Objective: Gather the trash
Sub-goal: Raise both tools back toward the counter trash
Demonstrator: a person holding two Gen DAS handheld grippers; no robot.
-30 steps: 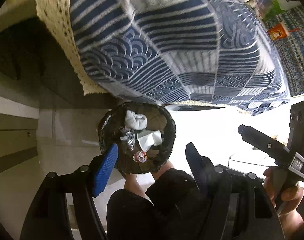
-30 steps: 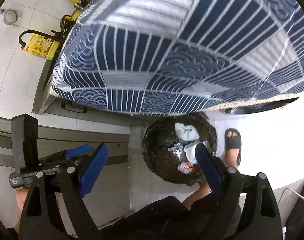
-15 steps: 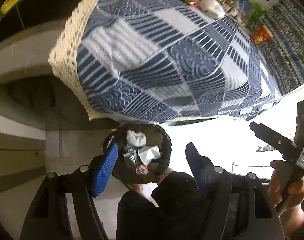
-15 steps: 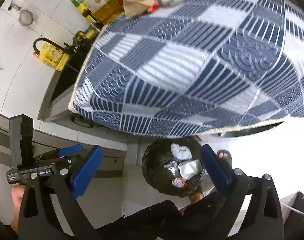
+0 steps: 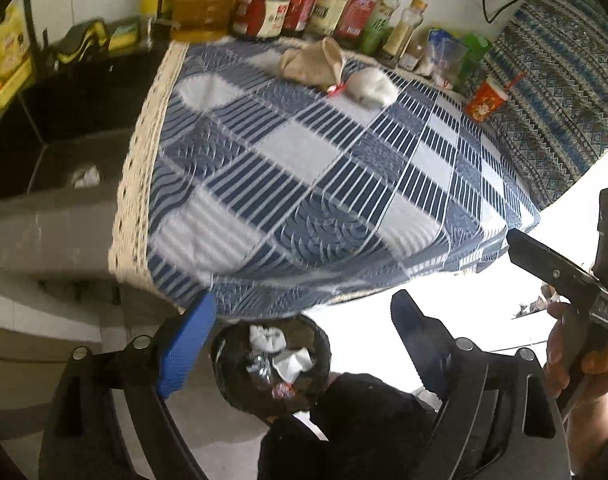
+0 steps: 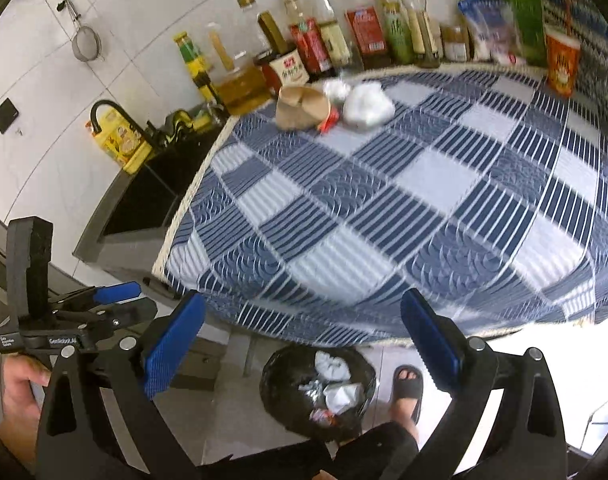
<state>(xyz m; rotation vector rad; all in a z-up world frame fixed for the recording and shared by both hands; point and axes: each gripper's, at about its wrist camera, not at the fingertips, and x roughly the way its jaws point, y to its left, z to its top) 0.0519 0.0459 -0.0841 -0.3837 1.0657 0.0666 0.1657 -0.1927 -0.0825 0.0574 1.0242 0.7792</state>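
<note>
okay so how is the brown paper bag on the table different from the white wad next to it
The brown paper bag is tan and stiffly creased, folding into peaks; the white wad is pale, soft and rounded. The bag lies nearer the sink side, the wad nearer the orange cup. The bag looks a little bulkier. Both are crumpled and lie on the checked tablecloth in front of the bottles, not in the bin.

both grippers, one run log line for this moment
left gripper: open, empty | right gripper: open, empty | bin: on floor, trash inside | brown paper bag, white wad: on tablecloth
</note>
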